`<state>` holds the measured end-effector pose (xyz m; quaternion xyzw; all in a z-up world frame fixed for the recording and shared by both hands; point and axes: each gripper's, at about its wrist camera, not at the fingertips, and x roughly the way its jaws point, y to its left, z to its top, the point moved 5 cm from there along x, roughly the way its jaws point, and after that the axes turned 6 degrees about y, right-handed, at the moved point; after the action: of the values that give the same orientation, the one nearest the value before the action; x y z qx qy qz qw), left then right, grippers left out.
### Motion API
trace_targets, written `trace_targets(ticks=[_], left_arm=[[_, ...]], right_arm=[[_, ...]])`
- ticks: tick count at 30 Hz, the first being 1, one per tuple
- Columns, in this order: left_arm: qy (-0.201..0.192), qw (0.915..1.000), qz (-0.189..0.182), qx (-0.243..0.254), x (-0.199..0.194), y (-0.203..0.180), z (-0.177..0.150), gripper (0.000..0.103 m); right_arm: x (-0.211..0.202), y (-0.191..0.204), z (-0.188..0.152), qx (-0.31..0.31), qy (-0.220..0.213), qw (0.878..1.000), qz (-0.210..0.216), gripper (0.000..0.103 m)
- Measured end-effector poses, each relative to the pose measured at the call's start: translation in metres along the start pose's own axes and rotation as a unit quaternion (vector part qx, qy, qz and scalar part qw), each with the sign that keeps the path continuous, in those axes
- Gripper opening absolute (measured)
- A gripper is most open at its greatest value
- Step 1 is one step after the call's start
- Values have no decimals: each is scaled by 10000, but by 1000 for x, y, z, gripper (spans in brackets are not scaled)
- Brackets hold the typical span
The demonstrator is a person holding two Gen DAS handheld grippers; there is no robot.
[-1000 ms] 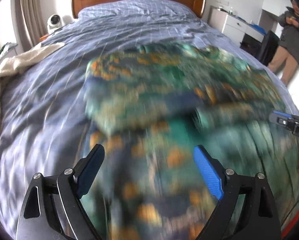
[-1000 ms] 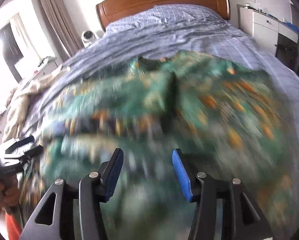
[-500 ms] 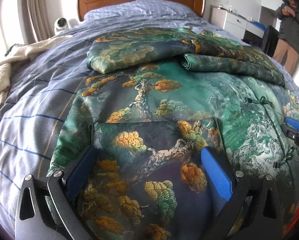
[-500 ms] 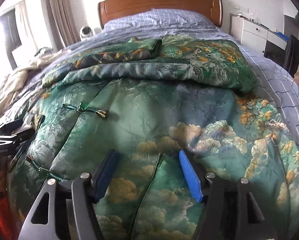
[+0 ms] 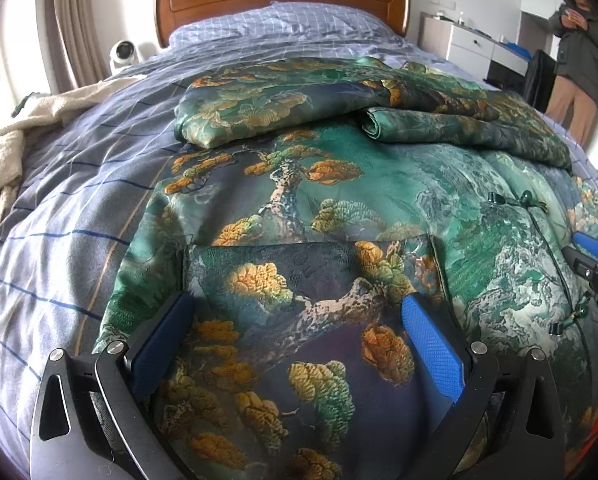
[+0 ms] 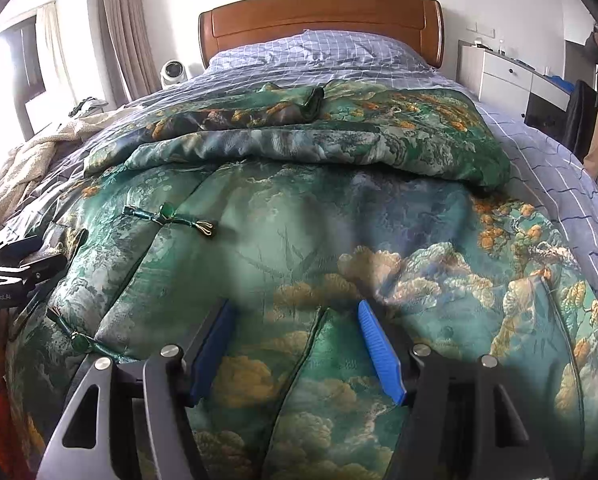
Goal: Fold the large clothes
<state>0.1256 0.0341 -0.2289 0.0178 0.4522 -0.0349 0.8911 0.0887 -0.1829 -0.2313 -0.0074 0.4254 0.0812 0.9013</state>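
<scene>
A large green silk robe (image 5: 339, 200) with gold pine and cloud patterns lies spread on the bed, also filling the right wrist view (image 6: 319, 208). Both sleeves (image 5: 459, 128) are folded in across its upper part. Knot buttons (image 6: 171, 216) run down its front. My left gripper (image 5: 295, 320) is open, low over the robe's near hem on the left side. My right gripper (image 6: 295, 320) is open, low over the hem on the right side. Each gripper shows at the edge of the other's view: the right (image 5: 595, 268), the left (image 6: 19, 264).
The bed (image 5: 79, 208) has a blue checked cover and a wooden headboard (image 6: 323, 20). A cream blanket (image 5: 7, 148) lies at its left edge. A white dresser (image 6: 511, 76) stands to the right, and a person (image 5: 579, 56) stands beside it.
Both grippers have dropped from a blurred sweep above the robe to sit low at its near hem. Since half a second ago they have hardly moved.
</scene>
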Motion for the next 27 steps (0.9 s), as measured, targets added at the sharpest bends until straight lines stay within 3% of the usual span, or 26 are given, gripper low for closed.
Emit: trace_targets(ticks=[10, 15, 22, 27], left_arm=[[149, 9999, 28, 19, -1, 0, 3, 102], [351, 9994, -17, -14, -13, 5, 8, 102], [370, 9989, -125, -268, -40, 15, 10, 102], [307, 9987, -76, -408, -51, 23, 13, 102]], right_arm=[[1, 6, 2, -9, 126, 9998, -134, 66], [-12, 11, 18, 163, 894, 9945, -518, 66], [-45, 14, 28, 188, 945, 9899, -1037, 66], [-54, 10, 29, 136, 934, 9885, -1179, 66]])
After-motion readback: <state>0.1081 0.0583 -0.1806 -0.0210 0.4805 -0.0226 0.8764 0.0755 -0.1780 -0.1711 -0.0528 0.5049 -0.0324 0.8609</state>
